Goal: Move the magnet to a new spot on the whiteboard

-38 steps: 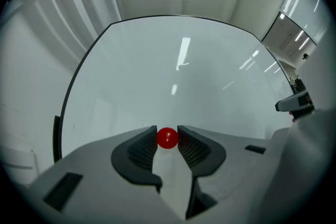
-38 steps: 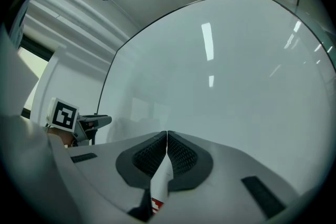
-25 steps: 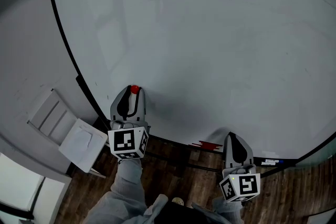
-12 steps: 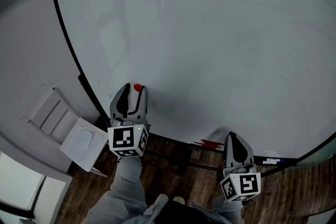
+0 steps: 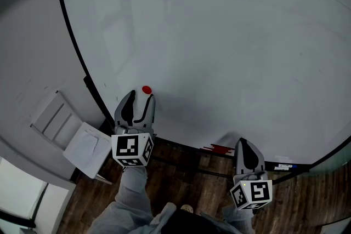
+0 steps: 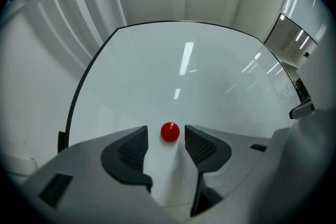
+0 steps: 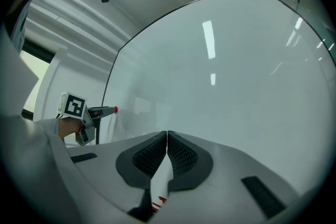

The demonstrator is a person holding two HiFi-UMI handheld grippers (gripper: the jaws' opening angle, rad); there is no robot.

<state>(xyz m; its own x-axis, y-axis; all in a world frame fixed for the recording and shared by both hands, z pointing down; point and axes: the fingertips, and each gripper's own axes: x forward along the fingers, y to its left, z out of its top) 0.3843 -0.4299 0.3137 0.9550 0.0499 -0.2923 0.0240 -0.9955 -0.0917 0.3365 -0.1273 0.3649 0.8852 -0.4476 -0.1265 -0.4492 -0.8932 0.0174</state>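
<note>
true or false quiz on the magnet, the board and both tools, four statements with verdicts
1. A red magnet sits on the whiteboard. True.
2. The left tool is clamped on the magnet. False: its jaws have just been opening and stand apart, with the magnet at their tips untouched.
3. The right tool has its jaws together with nothing between them. True.
4. The magnet is near the whiteboard's top edge. False: it sits low on the board, close to the left edge.

One red magnet [image 5: 146, 90], one whiteboard [image 5: 230, 35], and two grippers: left gripper [image 5: 140, 95], right gripper [image 5: 241, 142].
</note>
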